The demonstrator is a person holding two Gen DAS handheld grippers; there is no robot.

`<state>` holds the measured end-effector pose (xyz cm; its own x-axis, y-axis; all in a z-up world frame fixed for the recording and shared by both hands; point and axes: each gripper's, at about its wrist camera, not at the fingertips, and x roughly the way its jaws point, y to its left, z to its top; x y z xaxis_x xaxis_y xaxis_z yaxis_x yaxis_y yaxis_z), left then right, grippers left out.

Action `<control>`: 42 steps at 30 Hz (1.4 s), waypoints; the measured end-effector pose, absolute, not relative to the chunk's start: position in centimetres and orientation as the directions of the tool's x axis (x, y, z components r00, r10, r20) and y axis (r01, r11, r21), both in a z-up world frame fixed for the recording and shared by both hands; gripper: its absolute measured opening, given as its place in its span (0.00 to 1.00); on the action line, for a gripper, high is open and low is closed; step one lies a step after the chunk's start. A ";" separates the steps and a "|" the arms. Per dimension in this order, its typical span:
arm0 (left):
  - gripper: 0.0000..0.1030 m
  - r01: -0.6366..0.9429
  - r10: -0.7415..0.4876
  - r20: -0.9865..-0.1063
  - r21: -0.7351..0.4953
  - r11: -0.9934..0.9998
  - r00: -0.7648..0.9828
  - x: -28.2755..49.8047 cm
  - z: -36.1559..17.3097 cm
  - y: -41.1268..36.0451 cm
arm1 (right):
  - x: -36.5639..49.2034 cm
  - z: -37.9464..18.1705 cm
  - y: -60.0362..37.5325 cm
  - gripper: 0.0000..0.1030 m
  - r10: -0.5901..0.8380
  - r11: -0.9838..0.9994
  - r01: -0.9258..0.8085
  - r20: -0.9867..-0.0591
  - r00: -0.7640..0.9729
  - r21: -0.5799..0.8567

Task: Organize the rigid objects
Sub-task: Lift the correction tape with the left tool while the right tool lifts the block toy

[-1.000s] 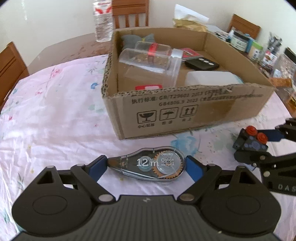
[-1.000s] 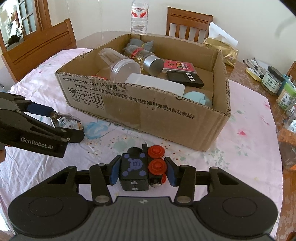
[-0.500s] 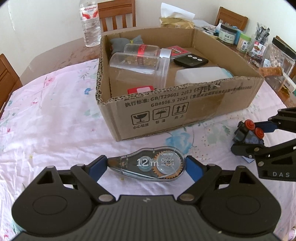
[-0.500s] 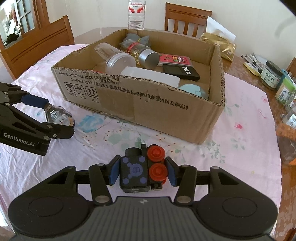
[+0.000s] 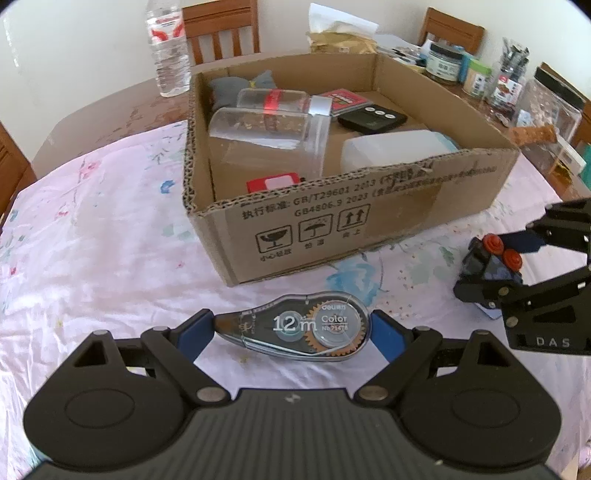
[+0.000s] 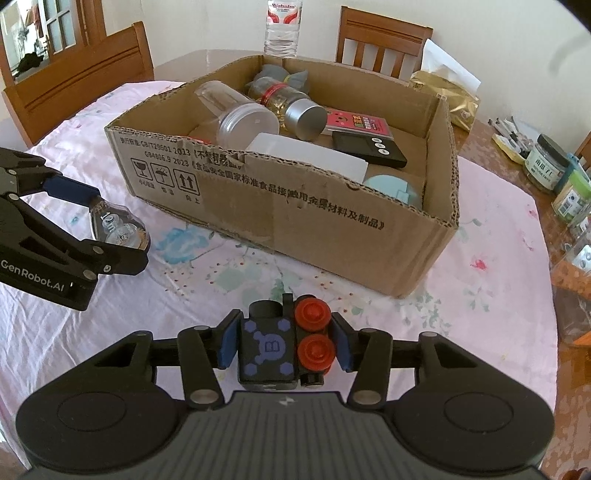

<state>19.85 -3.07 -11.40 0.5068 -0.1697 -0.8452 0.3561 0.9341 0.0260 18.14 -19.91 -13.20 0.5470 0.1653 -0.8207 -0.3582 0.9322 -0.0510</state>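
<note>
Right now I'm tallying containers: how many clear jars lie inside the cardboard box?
2: a wide-mouthed clear jar at the cardboard box's left, a silver-capped jar beside it. Others may be hidden.

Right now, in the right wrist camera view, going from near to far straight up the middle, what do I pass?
Right gripper shut on the black toy block with red knobs → flowered tablecloth → cardboard box's near wall → white container inside → water bottle beyond the box.
</note>
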 end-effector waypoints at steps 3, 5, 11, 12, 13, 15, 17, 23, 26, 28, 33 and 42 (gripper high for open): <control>0.87 0.377 -0.184 -0.845 0.023 0.926 0.503 19.8 -11.0 -3.2 | 18.1 -13.1 -20.0 0.53 0.162 0.933 -0.356 -0.821 0.547 -0.053; 0.87 0.391 -0.192 -0.844 0.023 0.920 0.501 19.8 -10.6 -3.3 | 18.0 -12.8 -20.2 0.53 0.168 0.934 -0.353 -0.819 0.548 -0.045; 0.87 0.445 -0.223 -0.841 0.023 0.895 0.493 19.6 -8.9 -3.4 | 17.8 -11.6 -20.8 0.52 0.177 0.928 -0.368 -0.814 0.553 -0.049; 0.87 0.452 -0.226 -0.840 0.025 0.892 0.493 19.5 -8.7 -3.4 | 17.8 -11.5 -20.8 0.52 0.175 0.926 -0.373 -0.813 0.554 -0.055; 0.87 0.461 -0.230 -0.839 0.028 0.887 0.493 19.5 -8.4 -3.5 | 17.8 -11.4 -20.9 0.52 0.176 0.923 -0.381 -0.815 0.552 -0.058; 0.87 0.473 -0.230 -0.835 0.041 0.880 0.500 19.4 -8.1 -3.6 | 17.8 -11.4 -21.0 0.52 0.177 0.919 -0.389 -0.820 0.545 -0.060; 0.87 0.479 -0.233 -0.833 0.044 0.877 0.503 19.4 -8.0 -3.8 | 17.7 -11.8 -21.1 0.52 0.175 0.917 -0.394 -0.829 0.532 -0.059; 0.87 0.482 -0.242 -0.833 0.034 0.875 0.498 19.1 -7.9 -3.8 | 17.3 -11.6 -21.1 0.52 0.175 0.921 -0.385 -0.829 0.531 -0.052; 0.87 0.489 -0.247 -0.831 0.034 0.871 0.498 19.0 -7.6 -3.9 | 17.2 -11.0 -21.2 0.52 0.177 0.919 -0.390 -0.827 0.533 -0.054; 0.87 0.494 -0.252 -0.828 0.035 0.869 0.501 18.9 -7.2 -3.9 | 17.2 -10.4 -21.3 0.52 0.186 0.919 -0.392 -0.823 0.537 -0.047; 0.87 0.502 -0.261 -0.821 0.035 0.864 0.507 18.8 -6.9 -4.1 | 17.3 -9.8 -21.5 0.52 0.184 0.919 -0.392 -0.820 0.542 -0.053; 0.87 0.506 -0.257 -0.830 0.035 0.862 0.496 18.6 -7.5 -4.1 | 17.2 -12.4 -22.2 0.54 0.206 0.920 -0.392 -0.835 0.510 -0.012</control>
